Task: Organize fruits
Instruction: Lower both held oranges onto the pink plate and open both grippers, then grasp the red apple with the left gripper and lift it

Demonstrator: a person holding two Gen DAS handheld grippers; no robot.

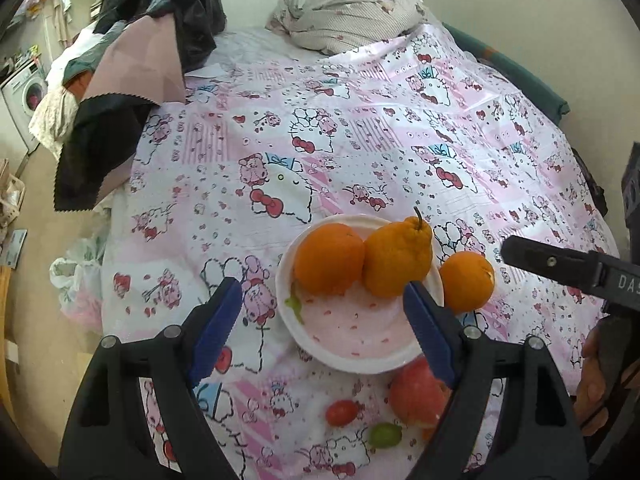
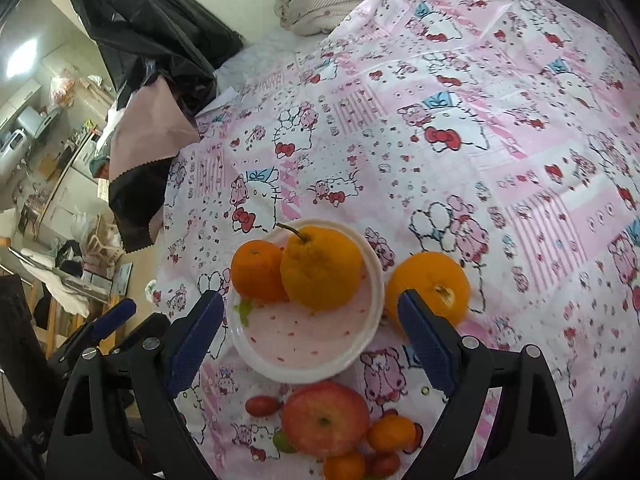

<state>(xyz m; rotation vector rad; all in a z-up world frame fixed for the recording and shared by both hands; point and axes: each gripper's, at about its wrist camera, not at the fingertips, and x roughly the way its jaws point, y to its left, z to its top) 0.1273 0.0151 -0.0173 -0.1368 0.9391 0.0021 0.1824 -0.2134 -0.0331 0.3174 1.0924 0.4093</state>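
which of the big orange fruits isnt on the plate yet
The round orange lying on the cloth just right of the white plate. The smaller orange and the knobby stemmed citrus sit on the plate.

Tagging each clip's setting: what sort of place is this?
Most likely a lived-in home: a cartoon-print tablecloth, a washing machine in the background, and clothes piled at the table's edge.

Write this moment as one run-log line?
left gripper: open, empty | right gripper: open, empty | plate: two oranges in | orange: beside plate | apple: on cloth
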